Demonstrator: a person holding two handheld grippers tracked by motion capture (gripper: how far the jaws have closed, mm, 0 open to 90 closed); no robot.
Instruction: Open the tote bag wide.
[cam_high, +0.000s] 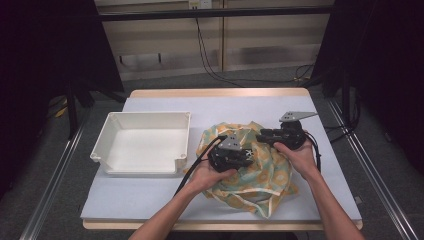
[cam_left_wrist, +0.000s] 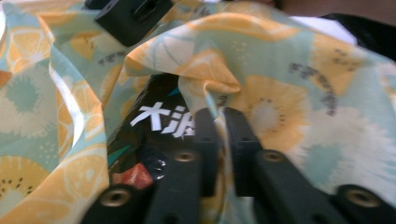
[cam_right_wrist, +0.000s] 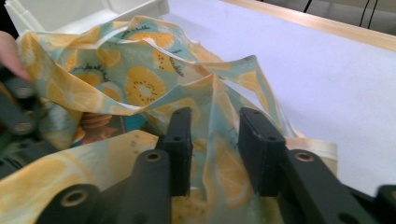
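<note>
A crumpled cloth (cam_high: 260, 176) printed with yellow citrus slices on pale green lies at the middle right of the table. Both hands work at its top. My left gripper (cam_high: 247, 153) is shut on a raised fold of the cloth (cam_left_wrist: 280, 70), pinched between its pads (cam_left_wrist: 222, 119). Just left of those jaws, a dark packet (cam_left_wrist: 159, 116) with white characters peeks out from under the cloth. My right gripper (cam_high: 260, 136) stands open, and a loose fold of the cloth (cam_right_wrist: 140, 84) rises between its jaws (cam_right_wrist: 215, 122) without being pressed.
A white plastic bin (cam_high: 145, 116) stands on the left of the pale mat (cam_high: 250, 102), a short gap from the cloth. Its corner (cam_right_wrist: 93, 9) is beyond the cloth in the right gripper view. Bare mat lies to the right and behind.
</note>
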